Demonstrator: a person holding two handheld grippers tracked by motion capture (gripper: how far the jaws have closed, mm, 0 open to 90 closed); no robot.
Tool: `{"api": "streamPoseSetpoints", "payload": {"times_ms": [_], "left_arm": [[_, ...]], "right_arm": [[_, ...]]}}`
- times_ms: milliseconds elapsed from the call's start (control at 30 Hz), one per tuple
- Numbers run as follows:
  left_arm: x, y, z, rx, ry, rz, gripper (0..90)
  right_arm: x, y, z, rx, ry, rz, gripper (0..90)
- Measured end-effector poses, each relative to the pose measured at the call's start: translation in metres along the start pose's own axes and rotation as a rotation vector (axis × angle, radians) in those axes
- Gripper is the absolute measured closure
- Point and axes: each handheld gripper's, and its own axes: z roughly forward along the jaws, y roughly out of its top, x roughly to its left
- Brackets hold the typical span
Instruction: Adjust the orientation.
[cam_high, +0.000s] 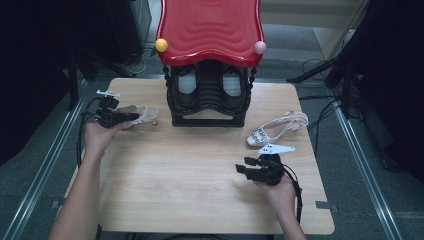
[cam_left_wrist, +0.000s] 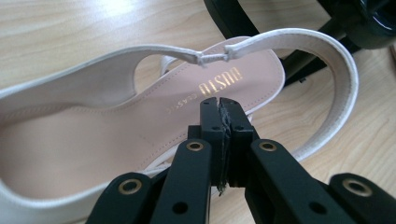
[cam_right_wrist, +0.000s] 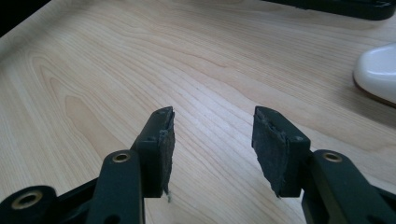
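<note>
A pale slingback sandal (cam_high: 144, 114) lies at the table's left, beside the black rack. My left gripper (cam_high: 131, 117) points at it from the left. In the left gripper view the sandal (cam_left_wrist: 93, 140) lies close below, its heel strap (cam_left_wrist: 327, 70) curving right, and my left gripper (cam_left_wrist: 219, 105) is shut, pads together, tips over the pink insole. Whether they pinch the near rim is hidden. A second pale sandal (cam_high: 276, 129) with a jewelled buckle lies at the right. My right gripper (cam_high: 243, 167) stands open over bare wood, in front of that sandal. In the right gripper view my right gripper (cam_right_wrist: 212, 126) is empty, and the sandal's white toe (cam_right_wrist: 378, 70) is at the right edge.
A black shoe rack (cam_high: 207, 102) with a wavy red top (cam_high: 210, 30) stands at the middle of the far edge, with dark shoes inside it. The wooden table (cam_high: 200, 195) has bare room across its middle and front. Cables and dark stands surround the table.
</note>
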Motion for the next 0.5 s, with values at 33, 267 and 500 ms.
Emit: {"api": "streamPoseSetpoints", "payload": {"times_ms": [33,267,500], "left_arm": [[0.001,-0.001,-0.002,0.009,-0.002,0.0,88.0],[0.009,-0.009,-0.012,0.007,0.028,-0.013,88.5],[0.005,-0.009,-0.016,-0.011,0.0,-0.019,88.5]], "right_arm": [[0.0,0.001,0.002,0.002,0.007,0.003,49.6],[0.001,0.006,0.009,0.016,0.022,-0.007,49.6],[0.004,0.008,0.014,0.033,0.028,-0.015,49.6]]}}
